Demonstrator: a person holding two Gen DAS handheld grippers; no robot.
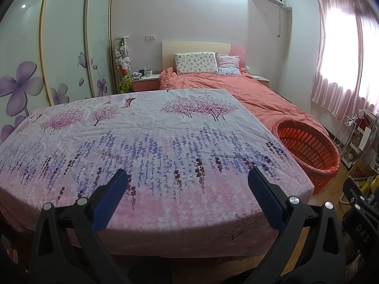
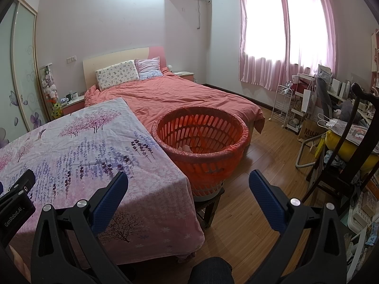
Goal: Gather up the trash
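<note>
An orange slotted basket [image 2: 201, 142] lined with a red bag stands on a small stool to the right of a table under a floral cloth [image 2: 83, 146]. Pale crumpled paper [image 2: 187, 149] lies at the basket's bottom. The basket also shows in the left wrist view [image 1: 308, 149], past the cloth's [image 1: 146, 142] right edge. My left gripper [image 1: 187, 177] is open and empty above the cloth's near edge. My right gripper [image 2: 188, 179] is open and empty, in front of the basket and the table corner. I see no loose trash on the cloth.
A bed with a salmon duvet [image 2: 180, 97] lies behind the table and basket. A dark wooden chair [image 2: 350, 156], a white wire rack [image 2: 284, 104] and cluttered shelves stand at the right. Wood floor [image 2: 260, 165] stretches between the basket and the chair. A wardrobe [image 1: 59, 47] lines the left wall.
</note>
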